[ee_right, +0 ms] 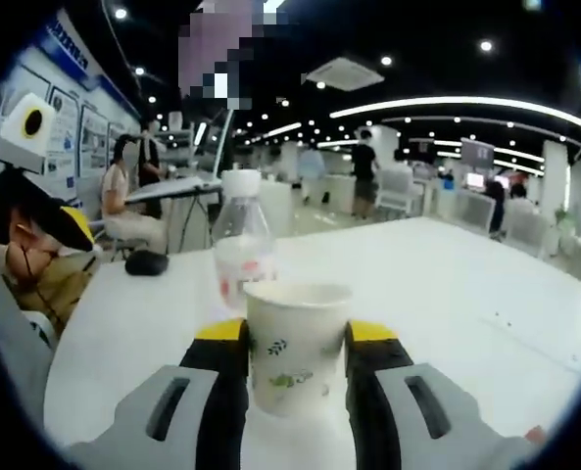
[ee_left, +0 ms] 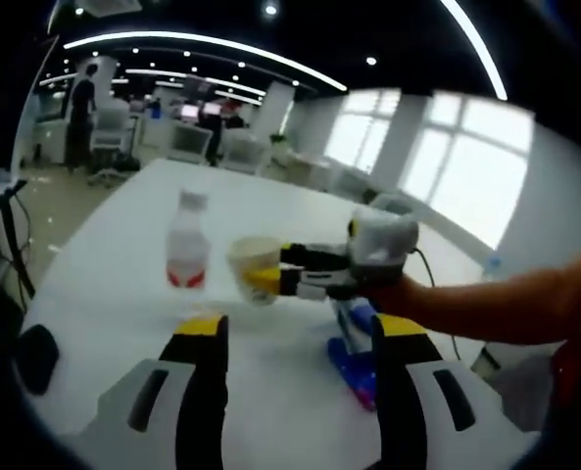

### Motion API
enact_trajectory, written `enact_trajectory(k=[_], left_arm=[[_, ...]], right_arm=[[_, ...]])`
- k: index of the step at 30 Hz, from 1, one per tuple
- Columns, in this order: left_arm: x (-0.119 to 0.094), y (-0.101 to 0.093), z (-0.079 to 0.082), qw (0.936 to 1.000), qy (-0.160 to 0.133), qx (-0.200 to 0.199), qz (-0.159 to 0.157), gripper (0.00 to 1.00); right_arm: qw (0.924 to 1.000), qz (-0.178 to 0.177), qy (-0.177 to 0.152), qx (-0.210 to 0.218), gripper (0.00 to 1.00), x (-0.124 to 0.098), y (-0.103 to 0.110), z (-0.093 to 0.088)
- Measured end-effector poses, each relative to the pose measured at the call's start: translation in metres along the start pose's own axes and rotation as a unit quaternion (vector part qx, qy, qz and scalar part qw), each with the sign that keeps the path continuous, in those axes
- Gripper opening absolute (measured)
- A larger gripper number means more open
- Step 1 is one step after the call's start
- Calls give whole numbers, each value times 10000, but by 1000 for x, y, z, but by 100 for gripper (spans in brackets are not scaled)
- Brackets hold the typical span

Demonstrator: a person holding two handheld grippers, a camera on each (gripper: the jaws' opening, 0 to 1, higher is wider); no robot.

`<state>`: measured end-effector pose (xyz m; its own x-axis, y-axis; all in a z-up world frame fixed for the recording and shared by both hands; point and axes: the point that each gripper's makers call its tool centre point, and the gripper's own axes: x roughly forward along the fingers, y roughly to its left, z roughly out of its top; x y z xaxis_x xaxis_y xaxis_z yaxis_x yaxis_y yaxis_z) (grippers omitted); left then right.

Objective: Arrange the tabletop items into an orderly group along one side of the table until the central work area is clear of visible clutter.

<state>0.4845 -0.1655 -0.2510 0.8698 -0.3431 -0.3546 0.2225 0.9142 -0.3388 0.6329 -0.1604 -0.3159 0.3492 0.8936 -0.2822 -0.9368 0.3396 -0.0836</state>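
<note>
Spreading wide beneath everything, the long white table (ee_right: 486, 294) carried the clutter, and the clear plastic water bottle with a white cap and red label (ee_right: 239, 245) served as the mark. It stood upright on the table. In the right gripper view, the white paper cup printed with green leaves (ee_right: 296, 351) stood upright just in front of that bottle, between the jaws of the right gripper (ee_right: 296, 372), which pressed its sides, clenched on it. In the left gripper view the cup (ee_left: 254, 266) sat just right of the bottle (ee_left: 186, 243), apart from it. The left gripper (ee_left: 298, 338) hung released, gripping nothing, bottle ahead and slightly left, so by my judgement it was the hand free for it.
</note>
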Motion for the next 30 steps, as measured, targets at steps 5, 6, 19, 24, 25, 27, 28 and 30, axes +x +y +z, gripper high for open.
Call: enact_trajectory(k=[5,6,19,24,25,27,28,30], left_arm=[[1,2,-1,10000,33,-15,40,55],[1,2,-2,10000,41,-12,50,55],[2,1,-8,9998,166,47,99,55],[3,1,-7,9998,154,77,104,56],[3,1,-7,9998,150,79,103,57],[3,0,-6,9998,133,84,96,59],[3,0,-7,9998,141,109,78,62],[4,-4,-6,9998,133,176,24,66]], right_arm=[[10000,51,35,59,38,8,1,-6],[10000,47,46,54,38,8,1,-8],[9996,154,227,58,40,12,7,-18],[9984,189,529,-99,40,3,8,-29],[9977,191,641,-108,39,1,8,-33],[9974,174,696,-84,39,1,6,-37],[9974,165,702,-69,39,1,5,-37],[9973,156,713,-68,39,2,5,-37]])
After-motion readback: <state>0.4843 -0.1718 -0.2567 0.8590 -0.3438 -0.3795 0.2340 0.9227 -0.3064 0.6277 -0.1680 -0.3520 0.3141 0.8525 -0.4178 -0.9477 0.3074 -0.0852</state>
